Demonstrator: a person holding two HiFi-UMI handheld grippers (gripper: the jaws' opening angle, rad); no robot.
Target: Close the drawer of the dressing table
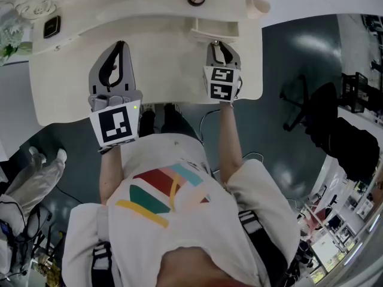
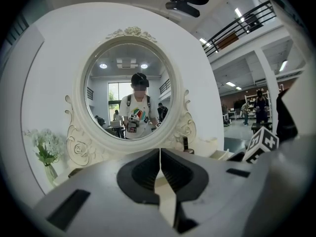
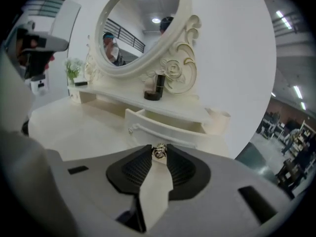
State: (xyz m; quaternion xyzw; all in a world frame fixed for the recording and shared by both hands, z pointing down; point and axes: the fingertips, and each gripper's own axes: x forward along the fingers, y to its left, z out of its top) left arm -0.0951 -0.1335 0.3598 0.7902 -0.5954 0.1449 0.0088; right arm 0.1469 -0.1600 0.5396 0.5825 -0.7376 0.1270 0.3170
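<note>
Currently the right gripper [image 3: 159, 151] is clamping the small metal knob [image 3: 159, 152] of the drawer [image 3: 165, 129], with both jaw tips closing on the knob from either side. The drawer is standing pulled out from under the raised shelf at the right of the dressing table [image 1: 167, 70], with its front panel projecting over the tabletop. The left gripper [image 2: 159, 156] is holding nothing. Its jaws are pressing together, and it is pointing at the mirror [image 2: 128, 85] from over the left part of the tabletop. Whether it is touching the surface cannot be determined.

Hazards from this position:
- The knob is small and smooth. A push delivered through the jaw tips alone is likely to let them slide off it.
- A push angled off the drawer's line of travel is likely to skew the drawer and bind it partway in.
- Excess force at the end stop is likely to shake the shelf and topple the dark cosmetic container [image 3: 157, 86] that is standing there.

Item count:
- Drawers: one, open.
- Knobs showing: one.
- Grippers: two.
- Mirrors: one, oval.
- Cosmetic containers: one.
- Flower vases [image 2: 45, 152]: one, at the far left.
</note>
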